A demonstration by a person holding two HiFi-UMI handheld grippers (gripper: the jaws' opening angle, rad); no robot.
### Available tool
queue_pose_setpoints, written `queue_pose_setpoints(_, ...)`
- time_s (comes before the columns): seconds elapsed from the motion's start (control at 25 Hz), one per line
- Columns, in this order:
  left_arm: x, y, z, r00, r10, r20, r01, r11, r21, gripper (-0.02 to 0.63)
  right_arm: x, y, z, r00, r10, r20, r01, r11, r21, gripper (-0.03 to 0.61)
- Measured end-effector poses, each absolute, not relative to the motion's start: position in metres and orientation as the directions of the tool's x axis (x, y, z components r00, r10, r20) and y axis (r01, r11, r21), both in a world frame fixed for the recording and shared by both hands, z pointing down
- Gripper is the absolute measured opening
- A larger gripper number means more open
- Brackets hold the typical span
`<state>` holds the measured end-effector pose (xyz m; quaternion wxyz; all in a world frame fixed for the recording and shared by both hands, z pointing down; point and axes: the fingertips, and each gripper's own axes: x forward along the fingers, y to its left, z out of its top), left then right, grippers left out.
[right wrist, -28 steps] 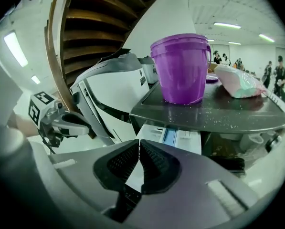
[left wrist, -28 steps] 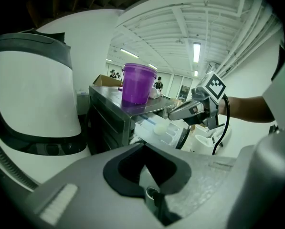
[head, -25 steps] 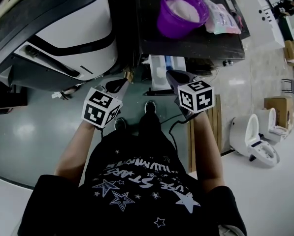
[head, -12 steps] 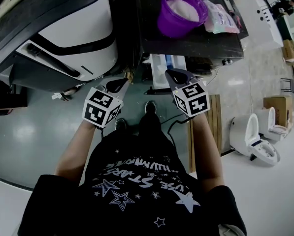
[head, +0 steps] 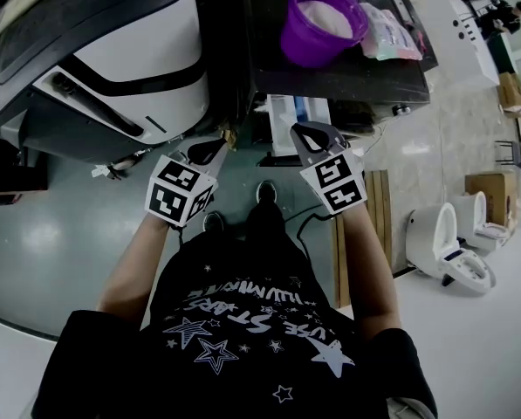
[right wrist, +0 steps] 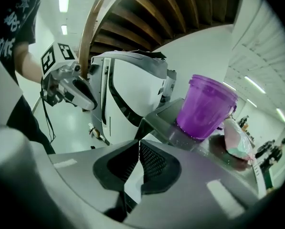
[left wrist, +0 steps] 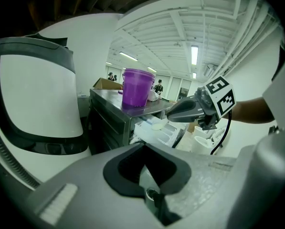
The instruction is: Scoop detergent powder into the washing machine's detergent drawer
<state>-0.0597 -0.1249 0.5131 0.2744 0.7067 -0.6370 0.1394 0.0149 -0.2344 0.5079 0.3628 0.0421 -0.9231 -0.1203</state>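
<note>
A purple bucket [head: 323,16] of white detergent powder stands on top of a dark machine [head: 347,81]. Below it the white detergent drawer [head: 286,113] is pulled out; in the left gripper view the drawer [left wrist: 162,130] holds a small white heap. My right gripper [head: 311,134] hovers just in front of the drawer, shut and empty, its jaws meeting in a thin line [right wrist: 139,146]. Lower left, near the white machine's corner, my left gripper [head: 215,149] is also shut with nothing in it [left wrist: 142,146]. No scoop is visible.
A large white washing machine [head: 129,51] fills the left. A pink bag [head: 391,29] lies beside the bucket. White toilets [head: 448,238], a wooden board [head: 382,225] and a cardboard box [head: 491,190] stand on the floor at right. People stand far back.
My right gripper has shifted slightly left and up toward the drawer, its marker cube twisting. The left gripper has stayed put.
</note>
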Motion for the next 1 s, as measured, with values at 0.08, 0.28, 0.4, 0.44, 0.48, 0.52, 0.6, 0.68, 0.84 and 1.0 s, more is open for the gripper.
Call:
queue_pose_setpoints(0.08, -0.059, -0.123, 0.513, 0.150, -0.824, 0.546, -0.977, -0.038, 0.210, 0.002, 0.015, -0.231, 0.509, -0.724, -0.179, 0.666, 0.050, 0.950, 0.309, 0.035)
queue_pose_setpoints(0.28, -0.059, -0.120, 0.512, 0.151, -0.827, 0.542, -0.977, -0.041, 0.210, 0.002, 0.018, -0.227, 0.514, -0.698, -0.228, 0.679, 0.138, 0.888, 0.439, 0.035)
queue_pose_setpoints(0.4, -0.058, -0.118, 0.512, 0.153, -0.825, 0.544, -0.977, -0.044, 0.208, 0.002, 0.019, -0.224, 0.517, -0.690, -0.239, 0.683, 0.191, 0.850, 0.491, 0.035)
queue_pose_setpoints(0.44, -0.057, -0.118, 0.512, 0.154, -0.825, 0.544, -0.977, -0.045, 0.208, 0.002, 0.020, -0.223, 0.517, -0.689, -0.242, 0.683, 0.209, 0.836, 0.508, 0.035)
queue_pose_setpoints(0.48, -0.057, -0.117, 0.512, 0.155, -0.825, 0.544, -0.977, -0.046, 0.208, 0.002, 0.020, -0.222, 0.518, -0.689, -0.246, 0.682, 0.228, 0.820, 0.525, 0.034)
queue_pose_setpoints(0.52, -0.057, -0.116, 0.512, 0.155, -0.825, 0.544, -0.977, -0.047, 0.207, 0.002, 0.020, -0.221, 0.519, -0.689, -0.249, 0.680, 0.246, 0.803, 0.543, 0.035)
queue_pose_setpoints(0.6, -0.057, -0.115, 0.512, 0.155, -0.825, 0.544, -0.977, -0.048, 0.205, 0.002, 0.020, -0.219, 0.521, -0.690, -0.257, 0.676, 0.275, 0.772, 0.573, 0.035)
queue_pose_setpoints(0.68, -0.058, -0.113, 0.512, 0.154, -0.825, 0.544, -0.978, -0.048, 0.204, 0.002, 0.021, -0.219, 0.523, -0.690, -0.268, 0.673, 0.295, 0.745, 0.599, 0.035)
queue_pose_setpoints(0.84, -0.061, -0.109, 0.512, 0.152, -0.824, 0.545, -0.978, -0.047, 0.201, 0.002, 0.022, -0.216, 0.525, -0.694, -0.284, 0.662, 0.336, 0.685, 0.646, 0.035)
queue_pose_setpoints(1.0, -0.062, -0.107, 0.510, 0.151, -0.827, 0.542, -0.979, -0.049, 0.199, 0.002, 0.023, -0.214, 0.525, -0.693, -0.303, 0.654, 0.370, 0.630, 0.683, 0.035)
